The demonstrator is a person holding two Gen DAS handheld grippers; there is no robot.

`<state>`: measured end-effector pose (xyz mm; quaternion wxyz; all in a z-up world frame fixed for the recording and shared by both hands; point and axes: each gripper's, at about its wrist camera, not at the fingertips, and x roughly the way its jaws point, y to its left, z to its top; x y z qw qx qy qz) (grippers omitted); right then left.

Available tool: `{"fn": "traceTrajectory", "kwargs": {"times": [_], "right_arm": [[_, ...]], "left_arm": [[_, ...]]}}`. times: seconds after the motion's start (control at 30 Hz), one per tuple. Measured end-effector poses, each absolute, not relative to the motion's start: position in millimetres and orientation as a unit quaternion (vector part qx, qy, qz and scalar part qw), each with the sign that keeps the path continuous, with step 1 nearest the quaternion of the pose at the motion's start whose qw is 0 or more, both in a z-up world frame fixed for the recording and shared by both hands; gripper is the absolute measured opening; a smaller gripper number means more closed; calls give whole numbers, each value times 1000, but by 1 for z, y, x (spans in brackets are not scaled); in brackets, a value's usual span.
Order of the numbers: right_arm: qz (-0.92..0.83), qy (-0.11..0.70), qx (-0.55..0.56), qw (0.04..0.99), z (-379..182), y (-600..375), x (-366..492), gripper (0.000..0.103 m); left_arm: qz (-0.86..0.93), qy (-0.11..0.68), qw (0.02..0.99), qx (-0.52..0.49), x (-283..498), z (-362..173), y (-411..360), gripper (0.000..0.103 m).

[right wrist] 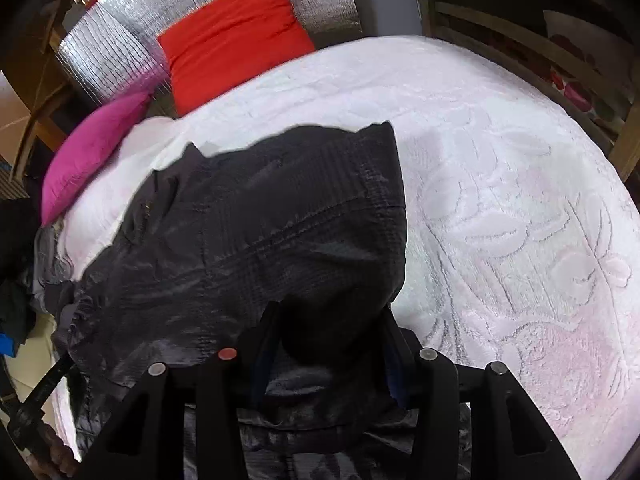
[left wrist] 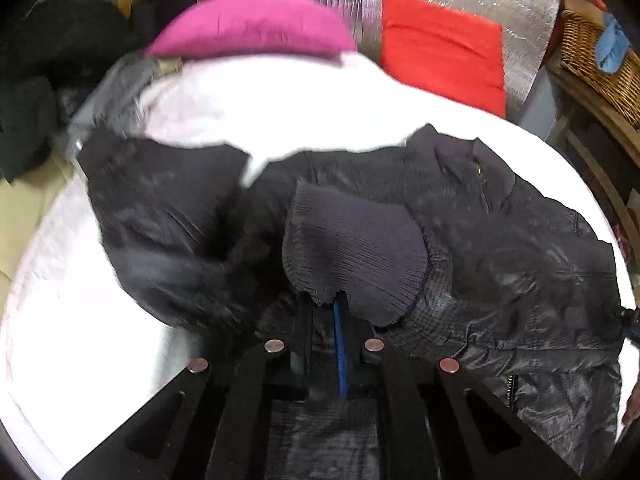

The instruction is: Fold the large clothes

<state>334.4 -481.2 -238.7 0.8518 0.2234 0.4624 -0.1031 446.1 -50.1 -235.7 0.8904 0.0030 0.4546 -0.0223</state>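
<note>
Both tongs (left wrist: 338,320) (right wrist: 332,332) — jacket (left wrist: 500,248) between

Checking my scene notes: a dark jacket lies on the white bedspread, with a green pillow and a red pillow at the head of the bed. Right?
Not quite: the pillow beside the red pillow is pink, not green, as the right wrist view shows. The dark jacket does lie on the white bedspread.

Both fisheye views are being bent at dark edges; the white bedspread (left wrist: 280,112) is being overexposed, and the left view blurred.
</note>
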Motion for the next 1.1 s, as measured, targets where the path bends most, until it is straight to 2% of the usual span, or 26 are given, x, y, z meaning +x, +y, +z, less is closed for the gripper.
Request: {"fn": "traceTrajectory", "kwargs": {"times": [0.17,0.33,0.53,0.7,0.77,0.8,0.83,1.0,1.1], "right_arm": [[-62,433,206,875,-220,-457,340,49],[-77,431,214,873,-221,-456,341,49],[-78,357,199,909,-190,-453,323,49],[-36,420,165,892,-212,-427,340,49],[-6,482,174,859,-239,-418,351,49],[2,495,179,850,-247,-416,353,49],[3,503,176,846,-251,-412,354,49],[25,447,159,880,-226,-399,343,49],[23,466,151,872,-235,-392,346,49]], "left_arm": [[14,460,887,52,445,-231,-31,9],[11,528,845,79,452,-273,-27,9],[-7,541,839,58,445,-282,-25,9],[-17,519,854,19,433,-264,-8,10],[-19,498,867,15,429,-255,-9,17],[-22,491,871,15,428,-253,-11,25],[-25,487,873,15,430,-253,-16,29],[-29,470,882,31,435,-256,-35,32],[-27,499,865,42,450,-275,-42,33]]}}
